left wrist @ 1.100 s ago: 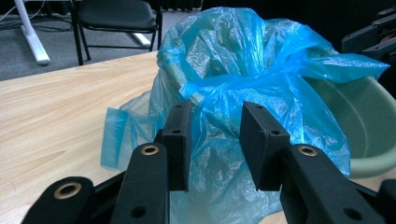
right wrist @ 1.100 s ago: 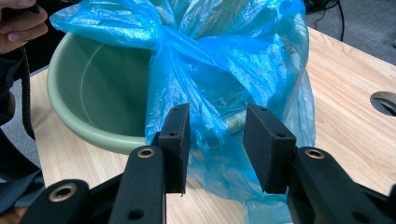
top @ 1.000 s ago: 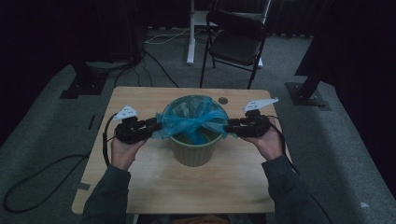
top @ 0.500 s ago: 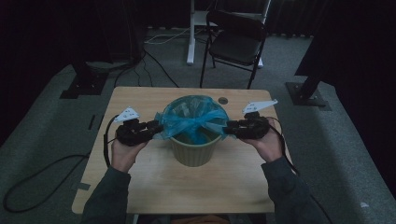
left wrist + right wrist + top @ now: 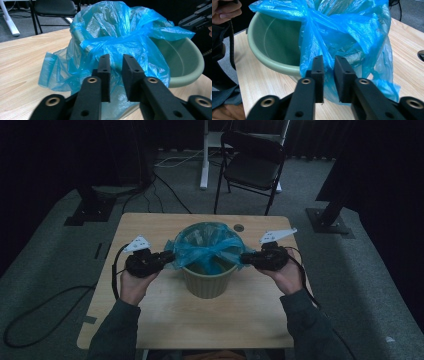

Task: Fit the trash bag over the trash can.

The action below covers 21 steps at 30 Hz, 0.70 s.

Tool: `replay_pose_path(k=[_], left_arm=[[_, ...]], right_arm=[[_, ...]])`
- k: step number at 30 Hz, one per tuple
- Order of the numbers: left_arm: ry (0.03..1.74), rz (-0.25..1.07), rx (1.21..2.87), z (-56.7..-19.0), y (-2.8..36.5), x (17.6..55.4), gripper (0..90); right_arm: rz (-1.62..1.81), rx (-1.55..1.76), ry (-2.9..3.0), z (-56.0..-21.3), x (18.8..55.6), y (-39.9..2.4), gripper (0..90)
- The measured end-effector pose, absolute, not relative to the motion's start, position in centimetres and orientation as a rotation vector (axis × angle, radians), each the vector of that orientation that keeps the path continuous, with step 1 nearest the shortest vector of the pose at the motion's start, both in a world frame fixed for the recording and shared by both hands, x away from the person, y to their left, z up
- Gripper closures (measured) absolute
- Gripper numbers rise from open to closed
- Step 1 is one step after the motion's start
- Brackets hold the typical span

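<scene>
Thin blue plastic bag [image 5: 205, 247] half gathered over pale green plastic bin [image 5: 207, 280] at mid counter [image 5: 150, 320]. Left hand-held gripper [image 5: 115, 72] and right hand-held gripper [image 5: 327, 73] just narrowed onto side folds, apparently pinching film. Lifting out remains.

a dim lab or studio space — grey carpet [image 5: 45, 270], black stand bases [image 5: 327, 220], floor cables [image 5: 30, 320], folding chair [image 5: 252, 162].

From above, my left gripper [image 5: 167, 257] and right gripper [image 5: 246, 258] have their tips buried in the blue bag [image 5: 206, 251], so the pinch itself is hidden. The bag covers most of the green bin's [image 5: 207, 282] rim. The bench [image 5: 150, 320] runs off the bottom edge.
</scene>
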<state>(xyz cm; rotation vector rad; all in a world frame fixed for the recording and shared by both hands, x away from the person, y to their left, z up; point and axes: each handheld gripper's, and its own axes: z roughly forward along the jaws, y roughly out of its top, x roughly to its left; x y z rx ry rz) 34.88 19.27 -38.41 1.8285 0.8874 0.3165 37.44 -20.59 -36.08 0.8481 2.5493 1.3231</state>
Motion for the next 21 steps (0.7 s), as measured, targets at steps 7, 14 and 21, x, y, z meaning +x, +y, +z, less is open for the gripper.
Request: replay_pose_path(k=[7, 14, 21], left_arm=[[0.873, 0.316, 1.841, -38.6, 19.1, 34.5, 85.5], [0.863, 0.307, 1.843, -38.9, 19.0, 34.1, 87.3], [0.858, 0.297, 1.851, -39.2, 19.0, 33.8, 87.9]], right_arm=[[1.329, 0.847, 2.555, -36.3, 37.3, -20.7, 87.6], [1.334, 0.842, 2.561, -36.4, 37.2, -20.7, 88.5], [1.340, 0.836, 2.574, -36.6, 37.0, -20.8, 88.6]])
